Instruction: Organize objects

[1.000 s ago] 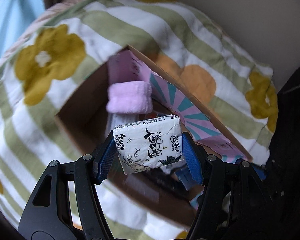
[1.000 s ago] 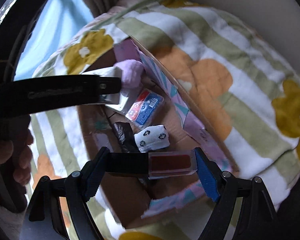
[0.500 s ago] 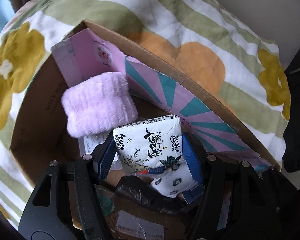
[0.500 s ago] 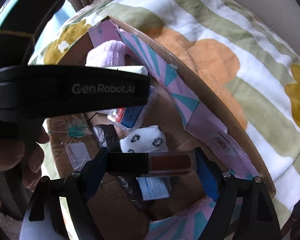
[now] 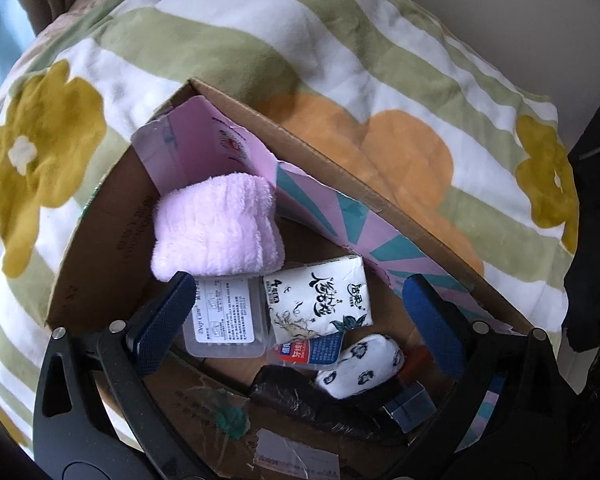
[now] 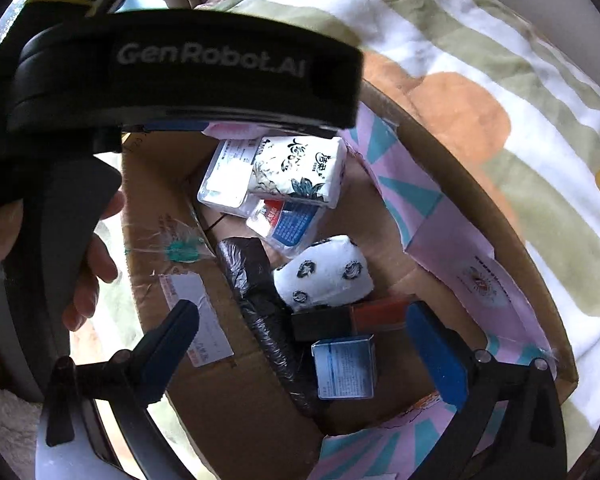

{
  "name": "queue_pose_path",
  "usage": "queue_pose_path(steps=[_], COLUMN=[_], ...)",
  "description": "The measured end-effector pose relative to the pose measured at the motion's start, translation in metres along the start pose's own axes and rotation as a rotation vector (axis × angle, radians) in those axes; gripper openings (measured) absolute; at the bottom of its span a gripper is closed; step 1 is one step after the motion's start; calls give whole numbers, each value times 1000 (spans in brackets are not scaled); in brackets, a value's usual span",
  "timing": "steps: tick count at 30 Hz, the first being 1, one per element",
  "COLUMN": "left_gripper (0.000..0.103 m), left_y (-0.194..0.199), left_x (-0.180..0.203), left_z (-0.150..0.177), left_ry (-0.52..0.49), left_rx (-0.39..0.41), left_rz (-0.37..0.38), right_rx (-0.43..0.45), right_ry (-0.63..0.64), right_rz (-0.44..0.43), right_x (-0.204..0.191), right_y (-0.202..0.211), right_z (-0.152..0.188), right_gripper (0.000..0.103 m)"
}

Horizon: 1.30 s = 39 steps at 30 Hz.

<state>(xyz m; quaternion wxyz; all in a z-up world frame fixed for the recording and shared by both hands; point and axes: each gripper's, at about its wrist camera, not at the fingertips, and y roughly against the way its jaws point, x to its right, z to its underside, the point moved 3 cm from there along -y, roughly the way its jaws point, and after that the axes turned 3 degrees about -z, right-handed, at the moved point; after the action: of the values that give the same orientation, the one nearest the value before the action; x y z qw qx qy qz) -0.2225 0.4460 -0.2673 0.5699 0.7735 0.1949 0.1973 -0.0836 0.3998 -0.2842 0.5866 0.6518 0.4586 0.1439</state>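
Cardboard box [image 5: 100,240] on the bed holds everything: the tissue pack [image 5: 318,296] lies inside beside the pink towel [image 5: 216,232], the lipstick [image 6: 364,318] beside the panda pouch [image 6: 324,272]. Left hand-held gripper [image 5: 300,316] and right hand-held gripper [image 6: 304,352] hover above the box, both spread wide and empty.

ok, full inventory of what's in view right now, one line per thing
cardboard box: 1, brown with pink-teal flaps, on the blanket
blanket: 1, white-green stripes with flowers, under the box
pink towel: 1, pink, far corner of the box
tissue pack: 1, white with black print, in the box
clear plastic case: 1, clear, beside the tissue pack
blue-red packet: 1, under the tissue pack
patterned roll: 1, white, mid-box
black bag: 1, black, box floor
red-black tube: 1, near the right fingers
small blue box: 1, near end
left gripper: open
right gripper: open
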Motion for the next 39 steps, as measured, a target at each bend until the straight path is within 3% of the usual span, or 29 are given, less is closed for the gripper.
queue_pose_path(steps=[11, 24, 30, 39], left_gripper=[103, 103, 103, 103], left_y=[15, 112, 179, 281], left_x=[-3, -20, -41, -88], left_z=[1, 19, 58, 160], left_ry=[2, 107, 221, 478], left_rx=[11, 98, 166, 272], left_rz=[-20, -59, -105, -167], right_rx=[13, 70, 65, 70], right_ry=[18, 197, 341, 521], right_rz=[-4, -3, -25, -97], right_x=[-4, -66, -104, -165], right_y=[19, 89, 117, 156], right_z=[-4, -14, -5, 26], right_gripper=[103, 102, 102, 102])
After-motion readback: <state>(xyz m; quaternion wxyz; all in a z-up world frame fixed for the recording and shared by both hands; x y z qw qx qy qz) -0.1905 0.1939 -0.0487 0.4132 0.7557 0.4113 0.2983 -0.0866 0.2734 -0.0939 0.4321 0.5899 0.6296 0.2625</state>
